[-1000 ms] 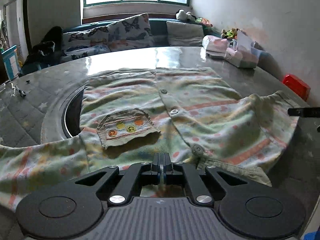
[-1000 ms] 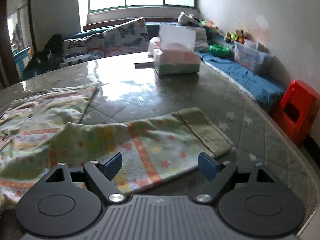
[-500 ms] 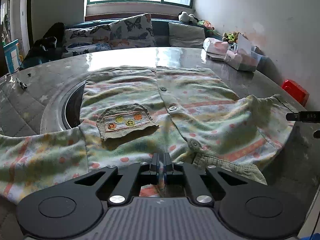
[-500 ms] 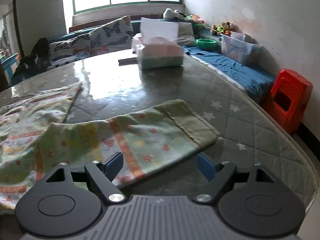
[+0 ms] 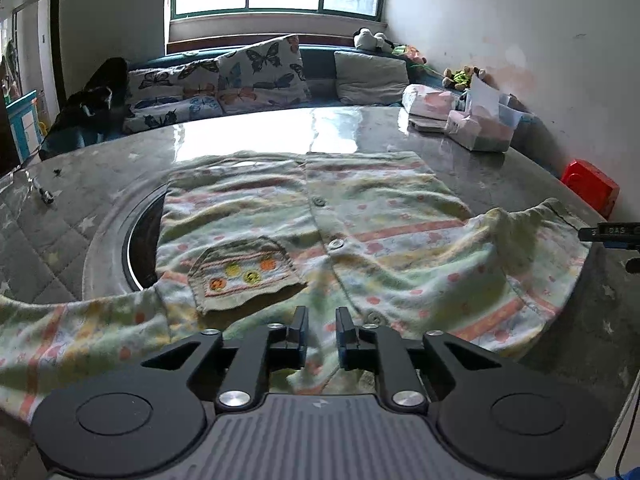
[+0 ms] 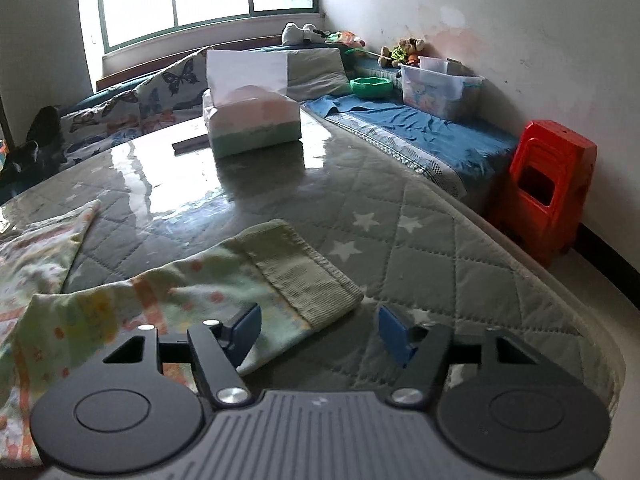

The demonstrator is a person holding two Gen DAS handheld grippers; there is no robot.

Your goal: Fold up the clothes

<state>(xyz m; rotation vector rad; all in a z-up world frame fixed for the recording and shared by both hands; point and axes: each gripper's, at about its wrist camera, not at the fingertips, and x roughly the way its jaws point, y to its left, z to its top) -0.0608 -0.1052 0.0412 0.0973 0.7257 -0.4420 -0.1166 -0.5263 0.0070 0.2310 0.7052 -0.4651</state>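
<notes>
While the shirt lies spread front-up on the table, the left claw hangs over its near edge with fingers a narrow gap apart, gripping nothing; cloth shows between and below them. Seen from the left wrist, the shirt's button line runs from the near edge toward the far edge, hem at the far end, and the sleeves stretch crosswise toward the left and right edges. A pocket with coloured dots sits left of the buttons. The collar end is hidden behind the claw, and the left sleeve is cut off by the frame. A dark ring in the tabletop is partly covered by the shirt. At the right edge, a tip of the other claw shows, too little to read.

From the right wrist, the right claw is wide open and empty above the sleeve, whose ribbed cuff points toward the table's right edge. A tissue box stands near the far edge. The shirt body is cut off at left.
</notes>
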